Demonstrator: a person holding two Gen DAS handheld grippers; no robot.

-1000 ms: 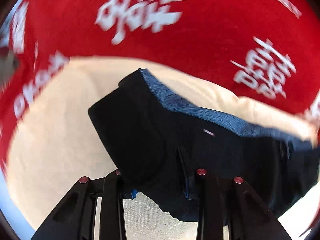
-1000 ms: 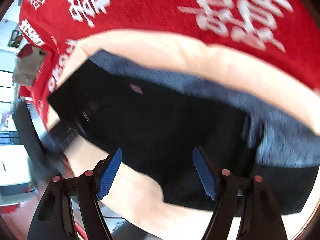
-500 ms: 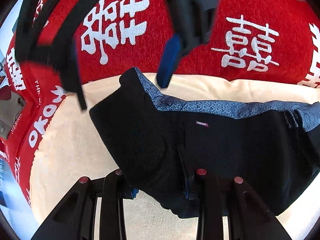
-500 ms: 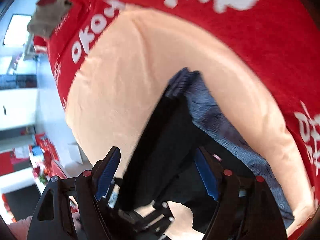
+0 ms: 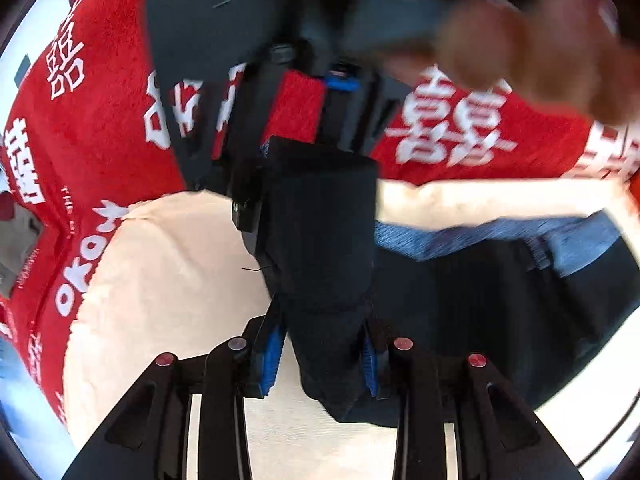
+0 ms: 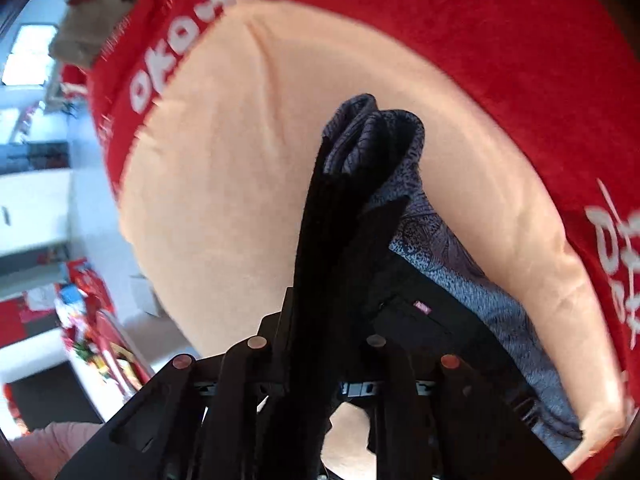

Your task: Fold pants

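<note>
The pants [image 5: 320, 248], black with a blue-grey lining, lie on a cream cloth [image 5: 168, 280] over a red blanket [image 5: 100, 112] with white characters. In the left wrist view they fill the centre and right of the frame, a bunched fold rising up the middle. The left gripper [image 5: 320, 356] at lower centre is clenched on that fold. In the right wrist view the right gripper [image 6: 320, 360], at lower centre, has just been closing and now pinches a raised black edge of the pants. Blurred fingers [image 5: 540, 52] show upper right in the left view.
</note>
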